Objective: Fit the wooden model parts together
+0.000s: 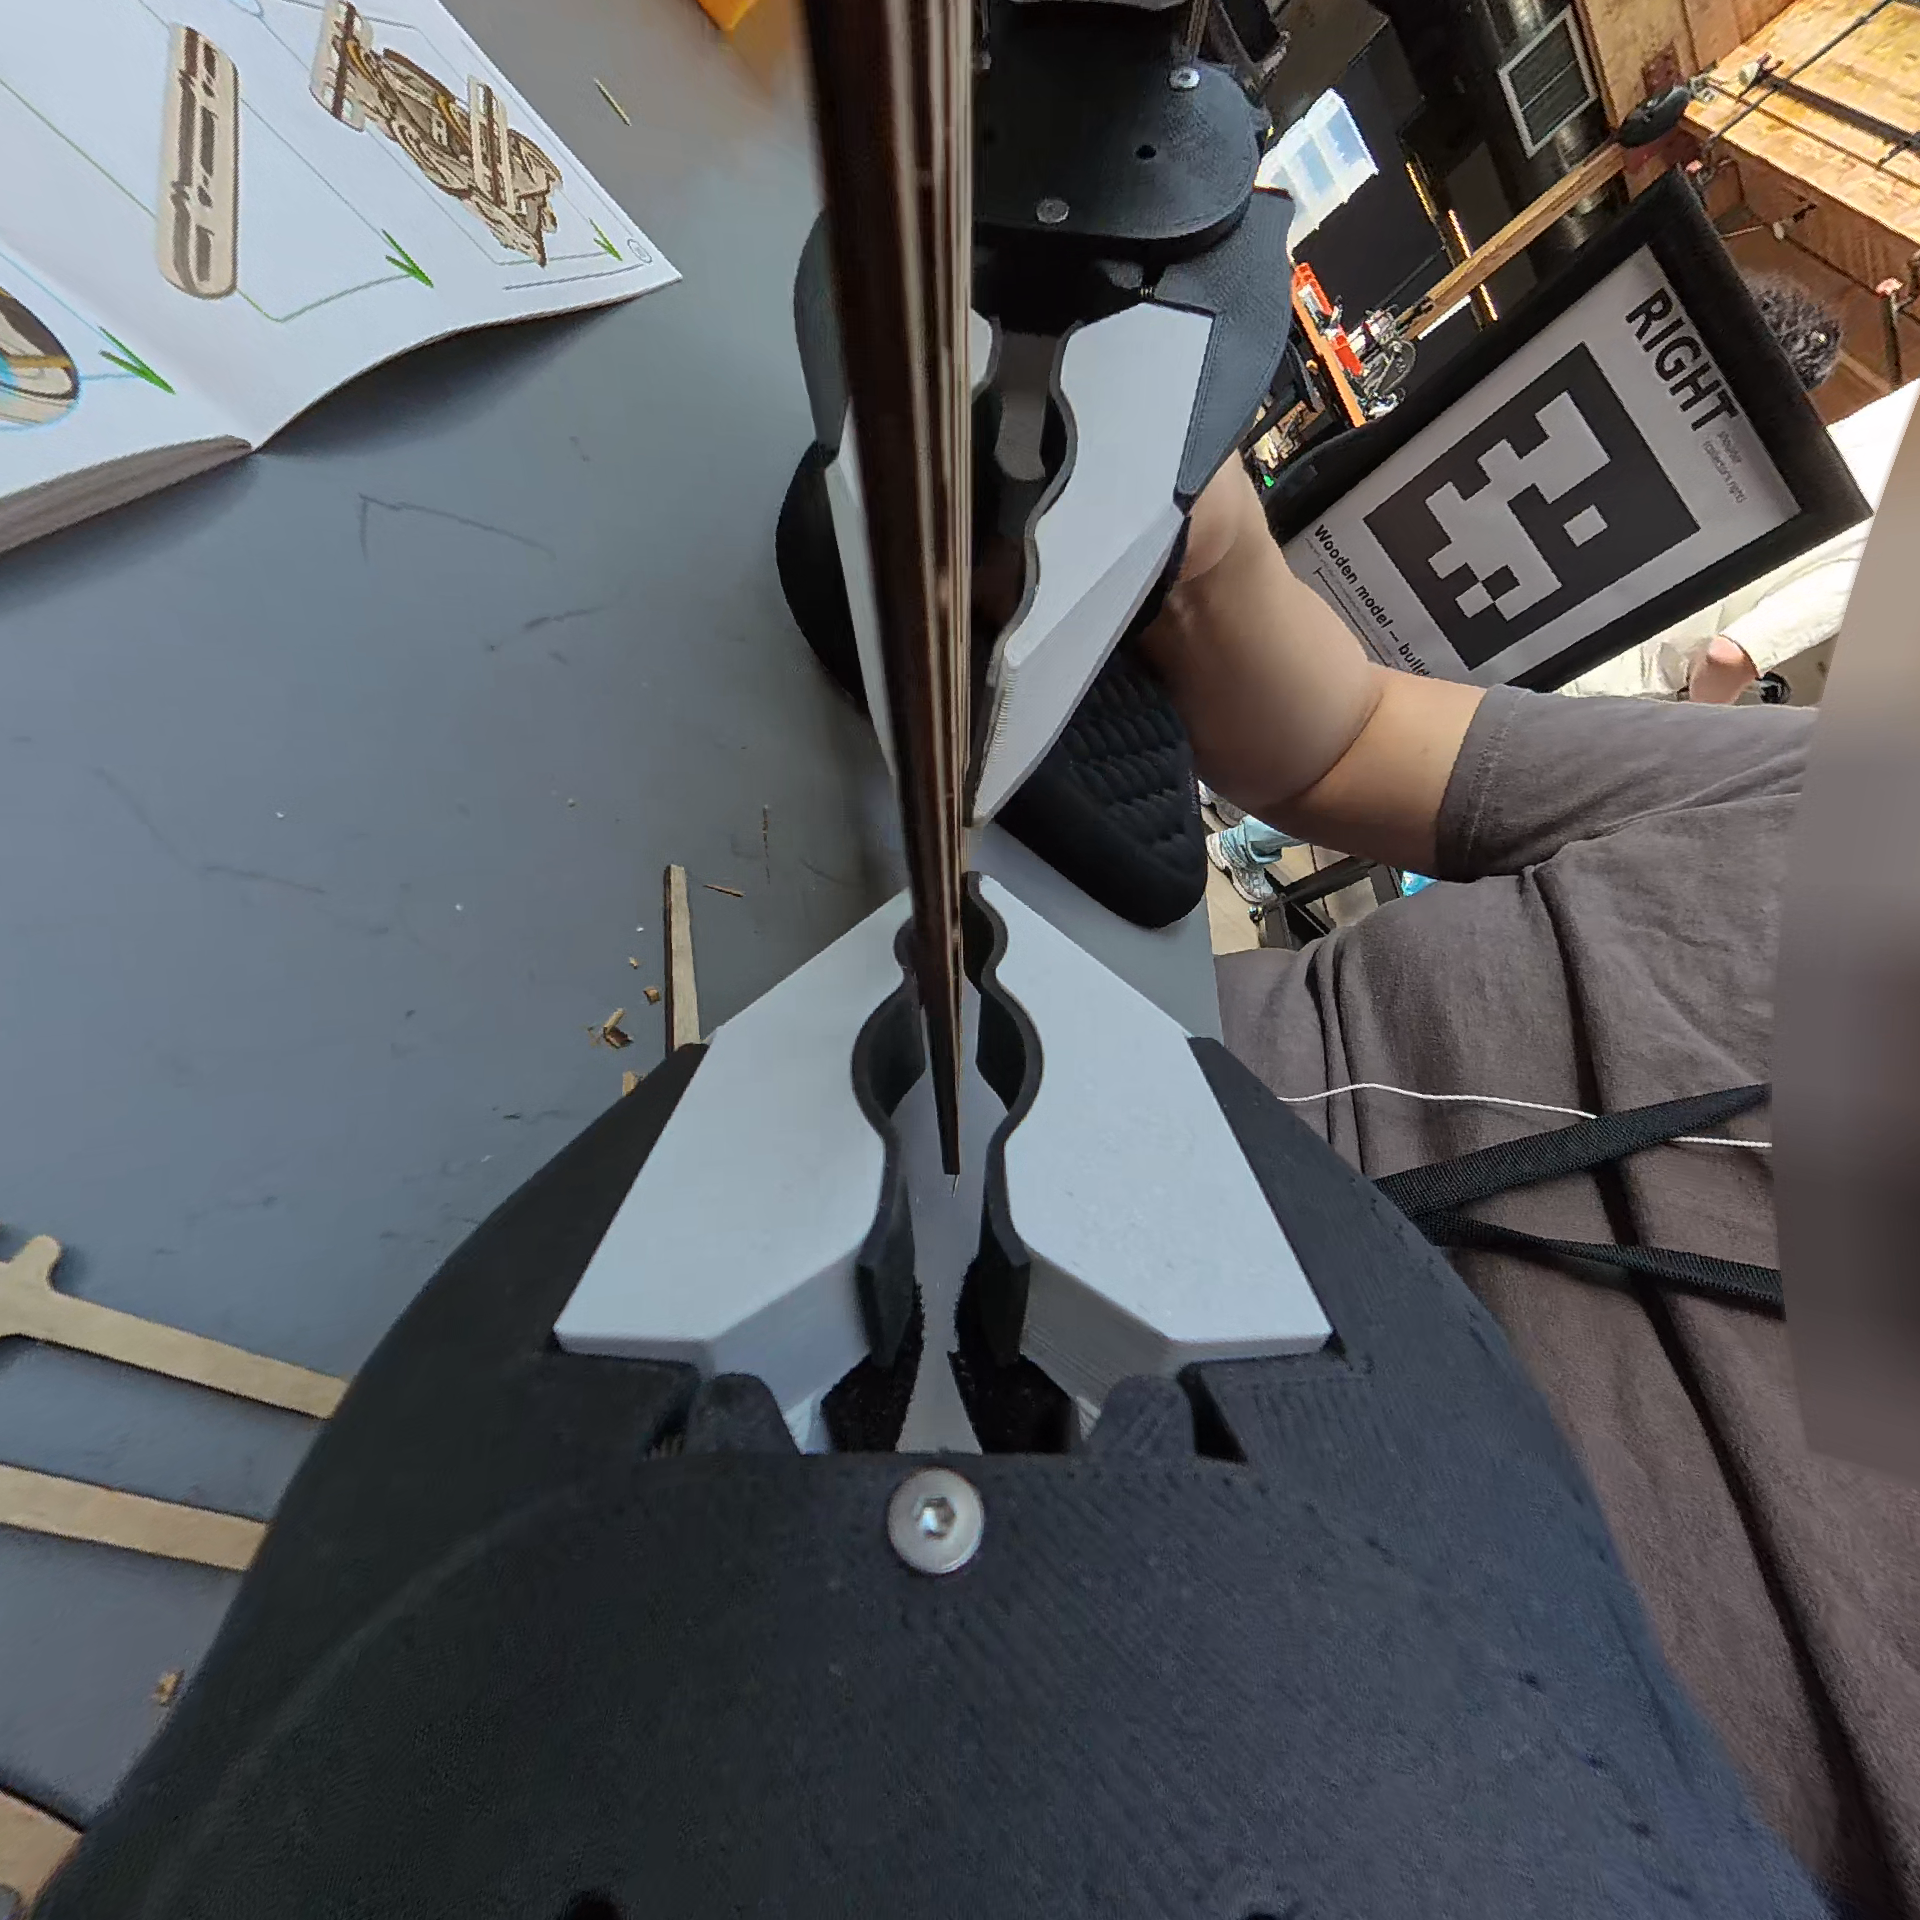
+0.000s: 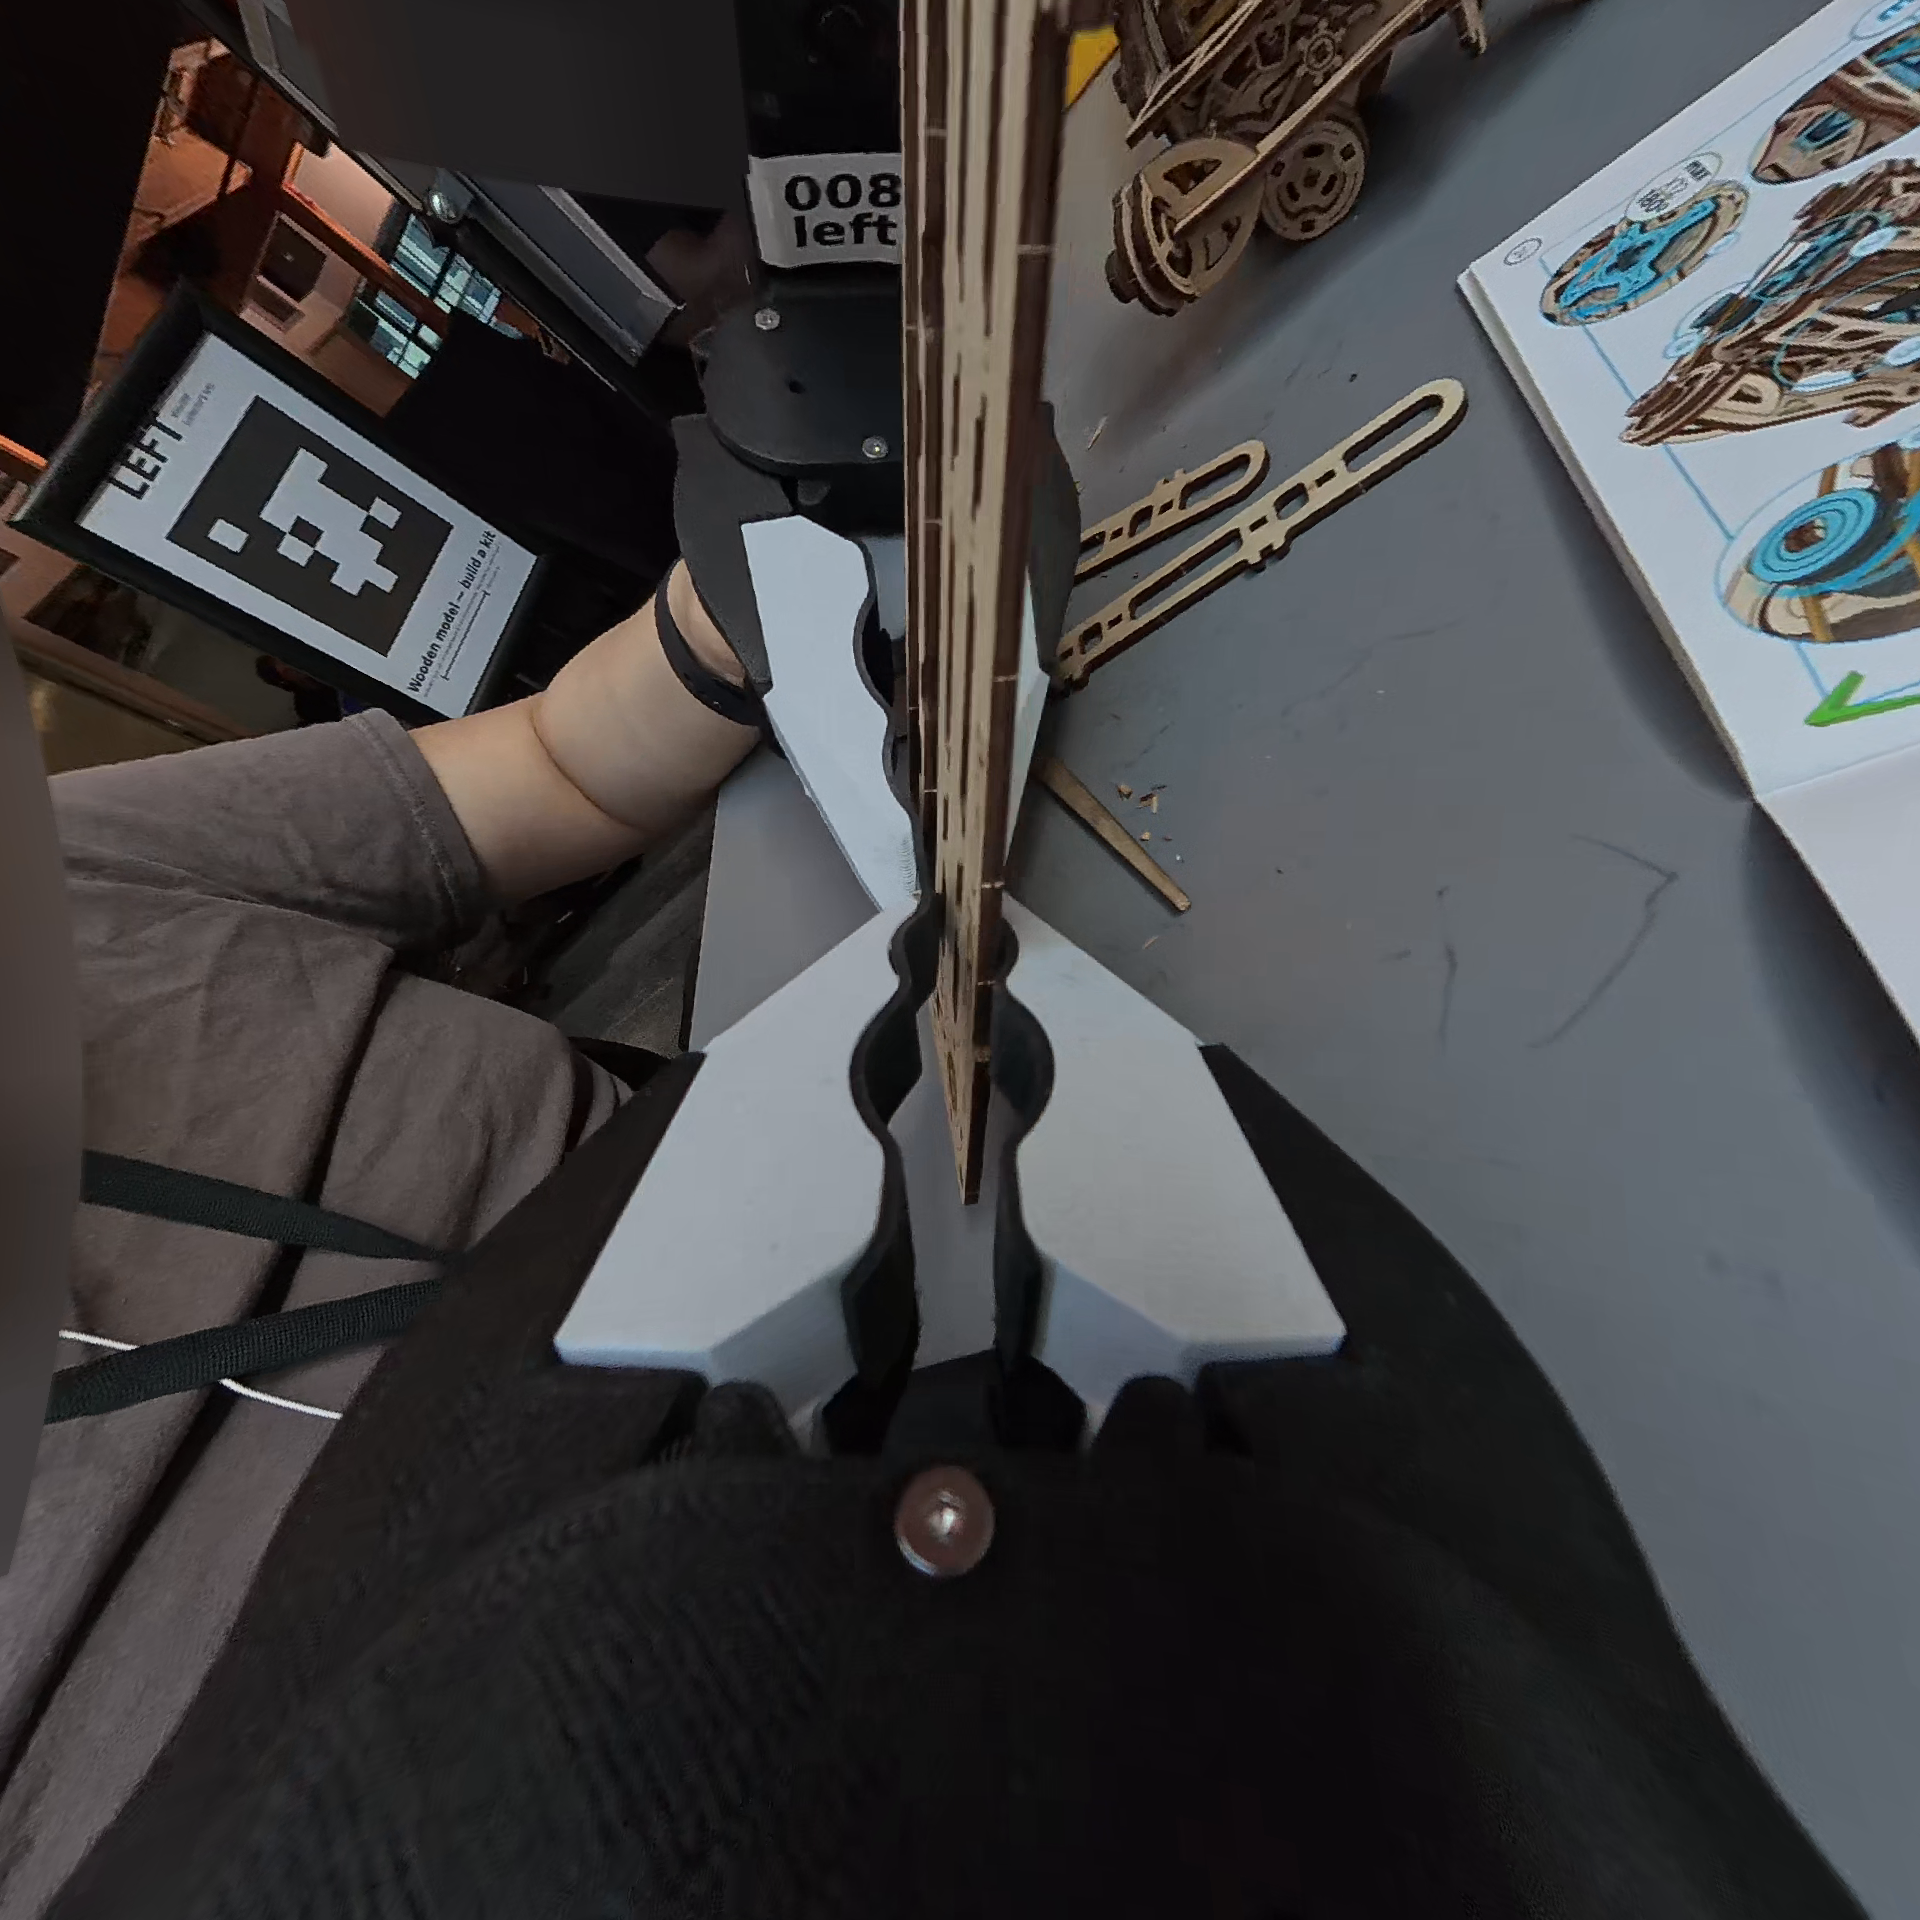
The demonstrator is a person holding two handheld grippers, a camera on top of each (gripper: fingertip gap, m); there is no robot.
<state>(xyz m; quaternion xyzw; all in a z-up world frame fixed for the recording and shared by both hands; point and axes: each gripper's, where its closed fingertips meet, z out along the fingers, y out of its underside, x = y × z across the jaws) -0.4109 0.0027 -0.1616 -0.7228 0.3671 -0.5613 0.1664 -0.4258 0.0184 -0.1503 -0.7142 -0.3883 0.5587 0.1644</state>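
Wooden sheet [image 2: 971, 623] edge-on, clamped from opposite ends between left tool [image 1: 951, 966] and right tool [image 2: 956, 966].

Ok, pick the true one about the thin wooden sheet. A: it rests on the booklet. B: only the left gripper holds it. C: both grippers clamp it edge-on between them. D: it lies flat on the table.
C: the wooden sheet stands edge-on, pinched by the right gripper and by the left gripper from opposite ends.
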